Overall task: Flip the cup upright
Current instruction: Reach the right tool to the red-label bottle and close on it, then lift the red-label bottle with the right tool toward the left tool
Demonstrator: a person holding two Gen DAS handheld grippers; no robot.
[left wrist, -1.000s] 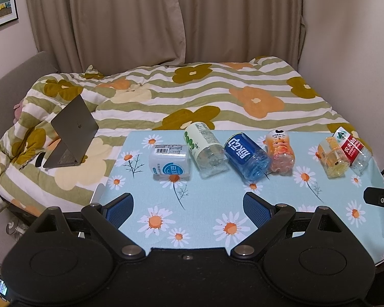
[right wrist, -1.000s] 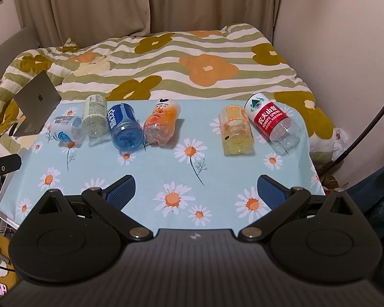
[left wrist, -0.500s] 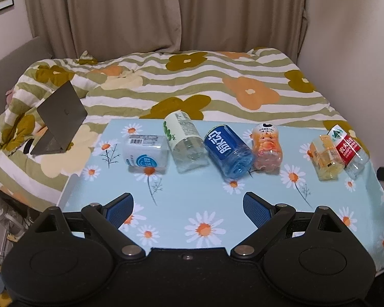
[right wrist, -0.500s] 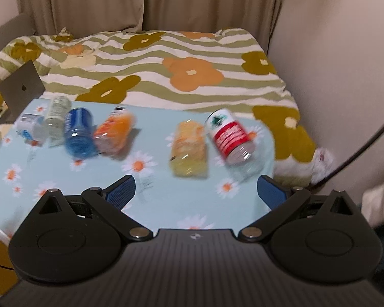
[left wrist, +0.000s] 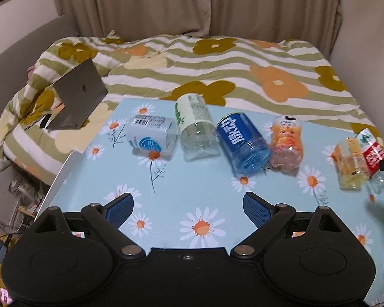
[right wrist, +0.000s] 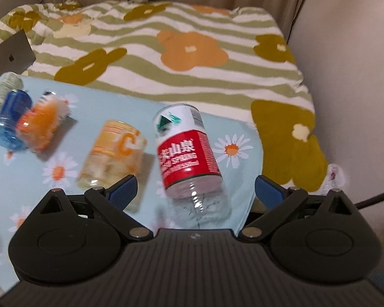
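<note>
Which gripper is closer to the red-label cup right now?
Right. The right gripper is open just in front of the red-label cup, fingers flanking its base. The left gripper hangs back across the table, facing the blue cup.

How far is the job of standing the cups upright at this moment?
Nothing is done: all six cups lie on their sides. In hand: the right gripper, jaws open, lines up with the red-label cup. The left gripper is open and empty. Every flip is left.
</note>
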